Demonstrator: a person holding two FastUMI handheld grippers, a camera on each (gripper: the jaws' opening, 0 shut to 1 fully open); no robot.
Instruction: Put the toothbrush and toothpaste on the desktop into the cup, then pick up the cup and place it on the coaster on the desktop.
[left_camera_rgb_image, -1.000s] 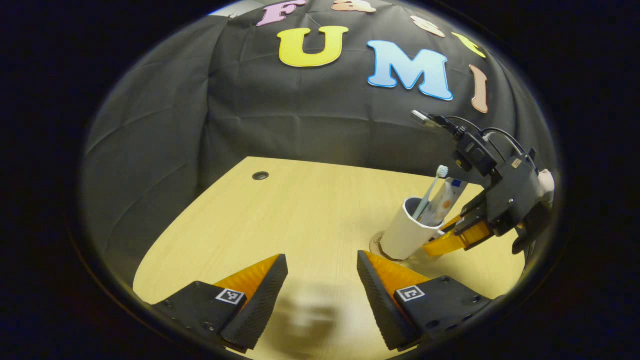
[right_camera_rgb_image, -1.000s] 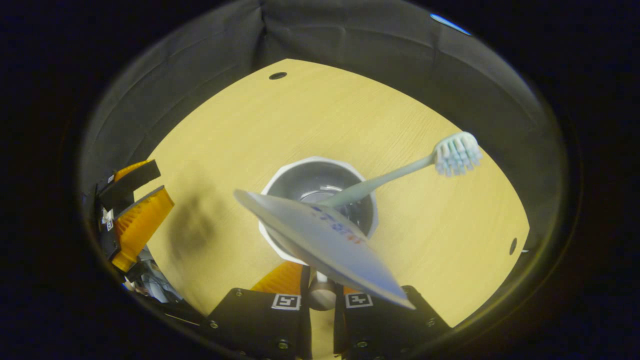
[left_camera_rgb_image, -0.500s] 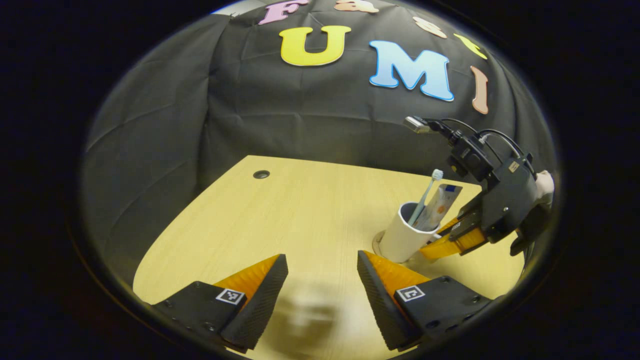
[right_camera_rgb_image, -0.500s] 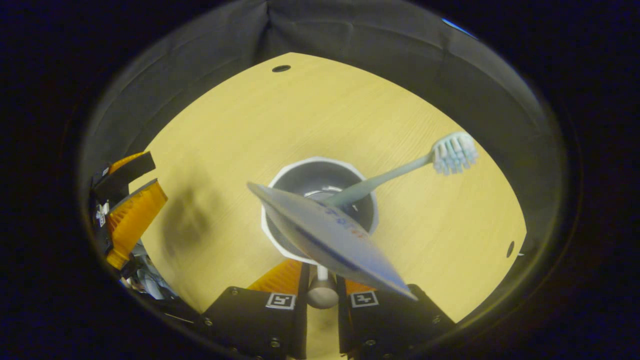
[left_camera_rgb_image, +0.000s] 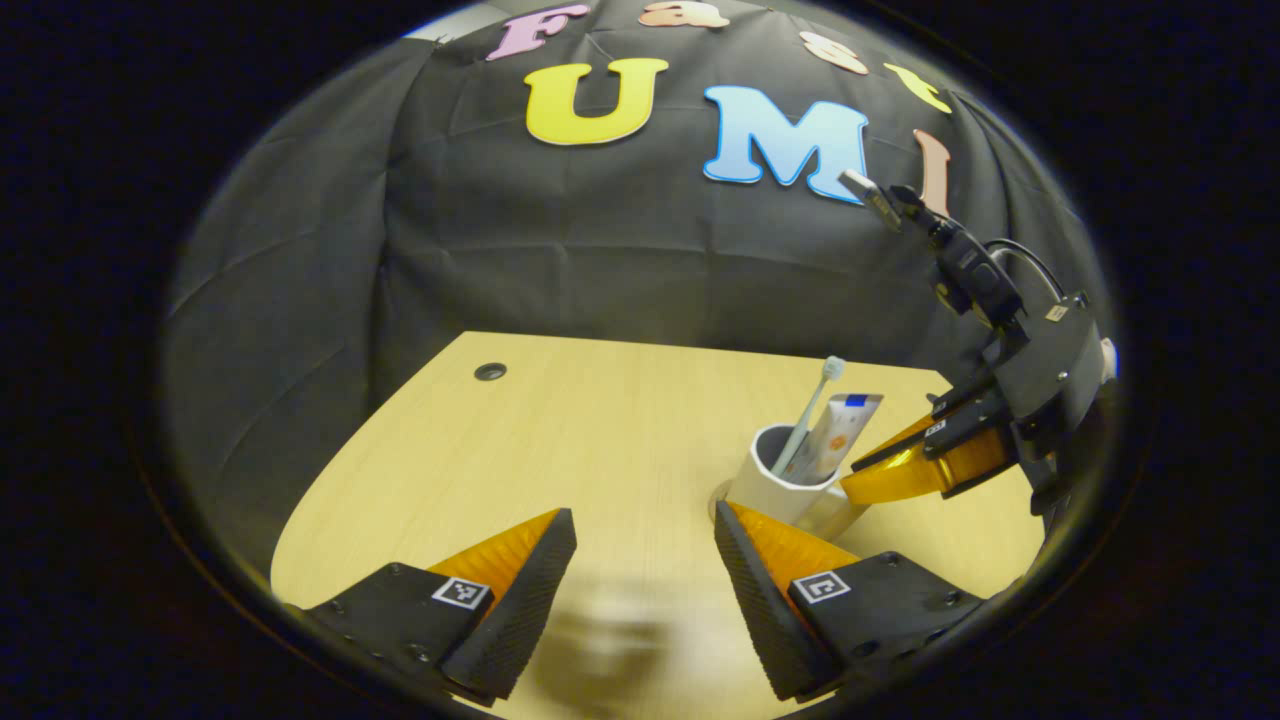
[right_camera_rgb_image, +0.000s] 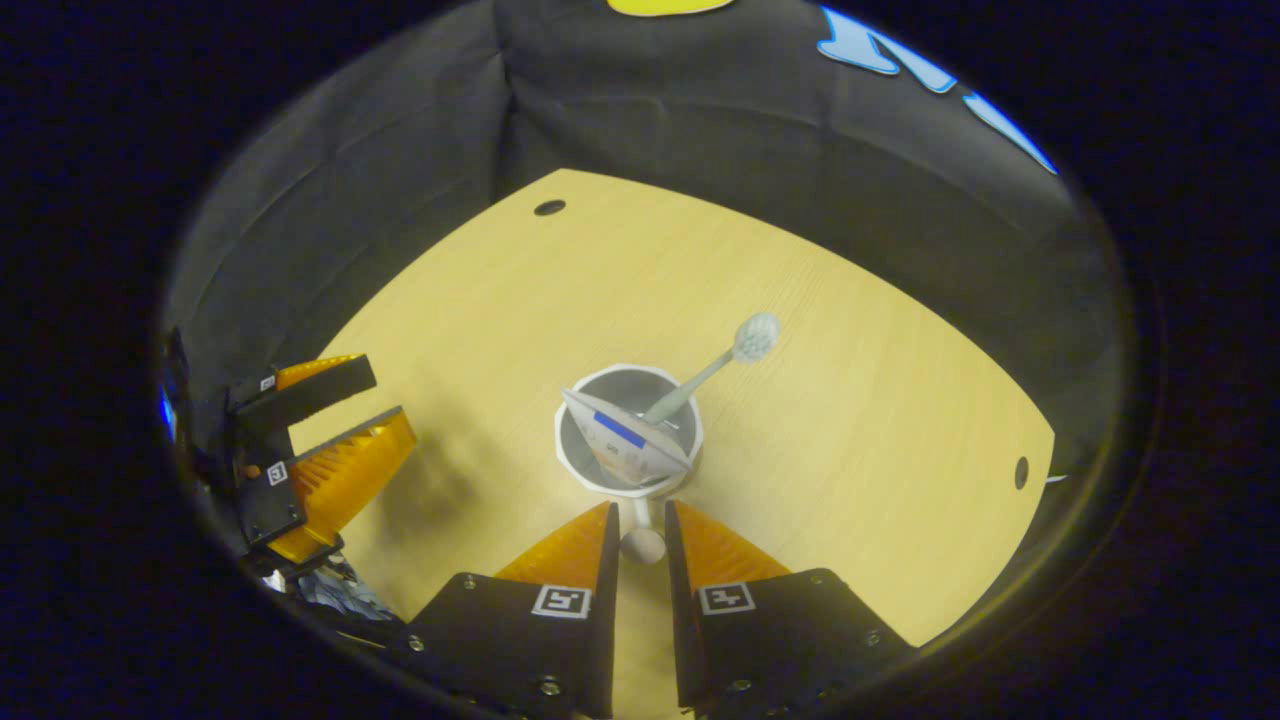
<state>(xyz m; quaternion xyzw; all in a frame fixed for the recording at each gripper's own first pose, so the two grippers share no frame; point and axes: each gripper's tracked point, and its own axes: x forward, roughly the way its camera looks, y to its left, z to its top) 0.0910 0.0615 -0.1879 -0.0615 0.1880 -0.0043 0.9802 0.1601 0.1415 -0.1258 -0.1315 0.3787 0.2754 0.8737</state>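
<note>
A white cup (left_camera_rgb_image: 762, 482) stands upright on the wooden desktop (left_camera_rgb_image: 600, 430), and a thin brown coaster edge (left_camera_rgb_image: 719, 493) peeps out at its base. In it lean a pale green toothbrush (left_camera_rgb_image: 815, 412) and a toothpaste tube (left_camera_rgb_image: 835, 437). From above, the cup (right_camera_rgb_image: 630, 395) holds the toothbrush (right_camera_rgb_image: 700, 380) and the tube (right_camera_rgb_image: 625, 447). My right gripper (right_camera_rgb_image: 640, 512) is shut on the cup's handle, with the fingers close on both sides of it. The right gripper (left_camera_rgb_image: 858, 482) reaches the cup from the right. My left gripper (left_camera_rgb_image: 645, 530) hangs open just in front of the cup; its right finger hides the cup's foot.
The black cloth wall rises close behind the desk. A cable hole (left_camera_rgb_image: 490, 371) lies at the far left of the desktop, and another hole (right_camera_rgb_image: 1020, 472) sits near its right edge. The left gripper (right_camera_rgb_image: 385, 395) hovers to the left of the cup.
The cup has come down from a tilted, lifted pose to stand upright on the desk. In the right gripper view it now looks smaller and farther off. The left gripper stayed open.
</note>
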